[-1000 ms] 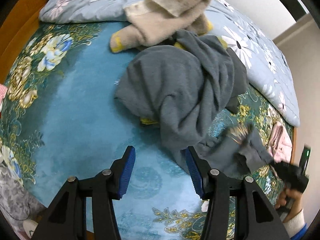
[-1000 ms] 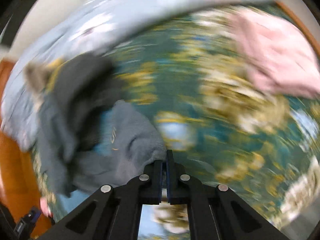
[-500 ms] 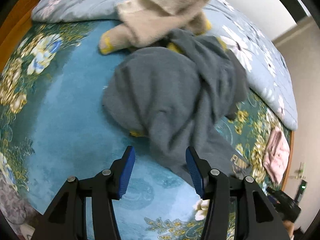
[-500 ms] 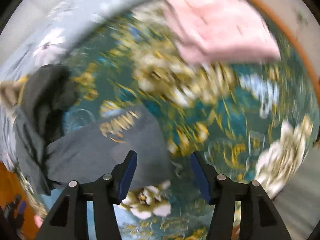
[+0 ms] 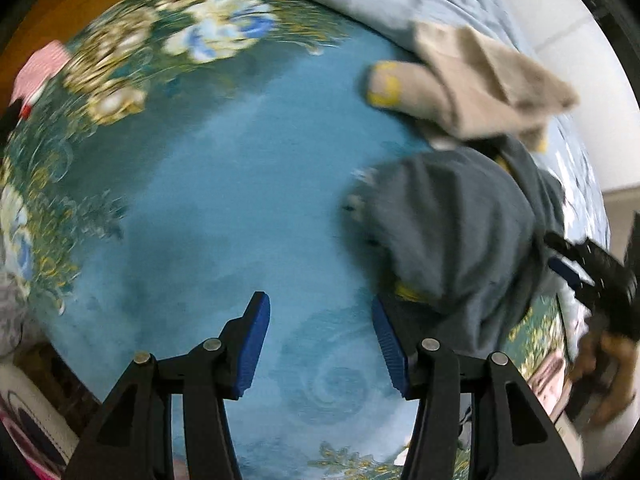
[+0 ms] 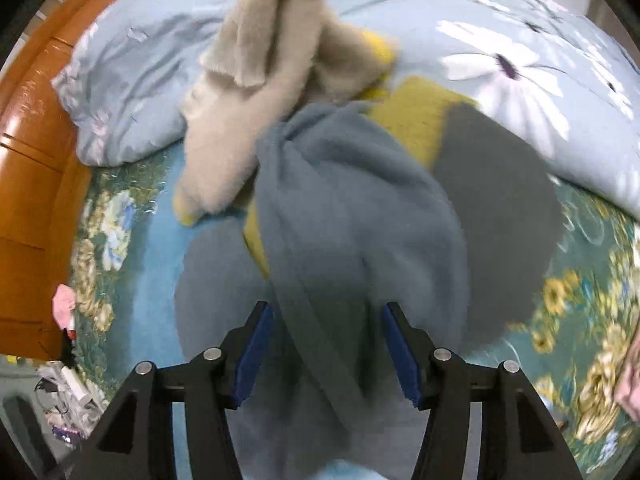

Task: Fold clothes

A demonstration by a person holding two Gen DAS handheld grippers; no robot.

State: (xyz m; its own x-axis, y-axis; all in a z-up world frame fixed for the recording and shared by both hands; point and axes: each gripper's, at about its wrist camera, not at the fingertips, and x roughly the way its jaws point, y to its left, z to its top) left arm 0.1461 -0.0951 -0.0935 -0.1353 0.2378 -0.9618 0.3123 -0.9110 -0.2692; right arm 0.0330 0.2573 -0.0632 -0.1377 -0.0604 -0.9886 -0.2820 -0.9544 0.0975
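Grey sweater [image 6: 360, 216] bunched on bed [image 5: 224, 208], beige garment [image 6: 264, 80] touching its far edge. Left claw [image 5: 320, 344] spread, empty, over sheet; right claw [image 6: 326, 354] spread above sweater.

Floral bedspread [image 5: 224, 184] (teal) under grey garment [image 6: 352, 216], quilt [image 6: 520, 40]

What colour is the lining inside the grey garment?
Yellow; the lining of the grey garment shows best in the right wrist view.

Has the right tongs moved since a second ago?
Yes. The right tongs swung left, away from the pink garment and back over the grey sweater, toward the beige garment. They went from shut to open.
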